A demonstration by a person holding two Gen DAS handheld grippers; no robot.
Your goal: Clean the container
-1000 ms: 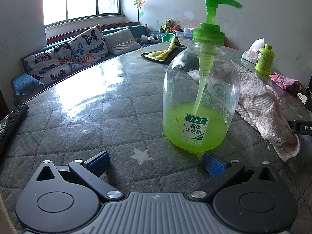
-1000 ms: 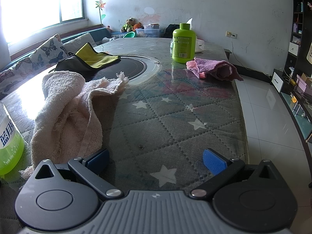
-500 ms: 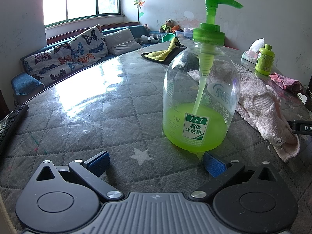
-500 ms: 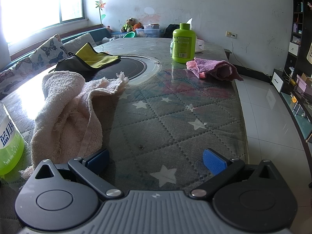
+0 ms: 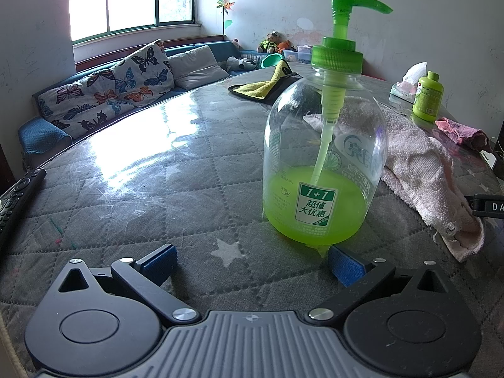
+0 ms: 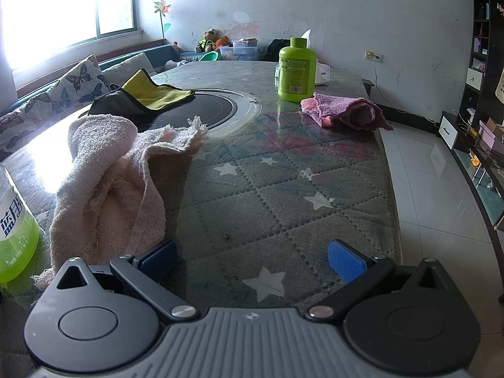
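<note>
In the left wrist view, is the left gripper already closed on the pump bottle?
No: the left gripper is open, its blue pads spread wide and holding nothing, while the pump bottle stands free on the table just ahead.

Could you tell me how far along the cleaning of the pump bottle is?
Nothing looks done yet. The pump bottle stands upright on the table, part full of green liquid, untouched. The left gripper is open just short of it, the right gripper open beside the pink towel, neither holding anything. Left: pick up a cloth, hold the bottle and wipe it.
</note>
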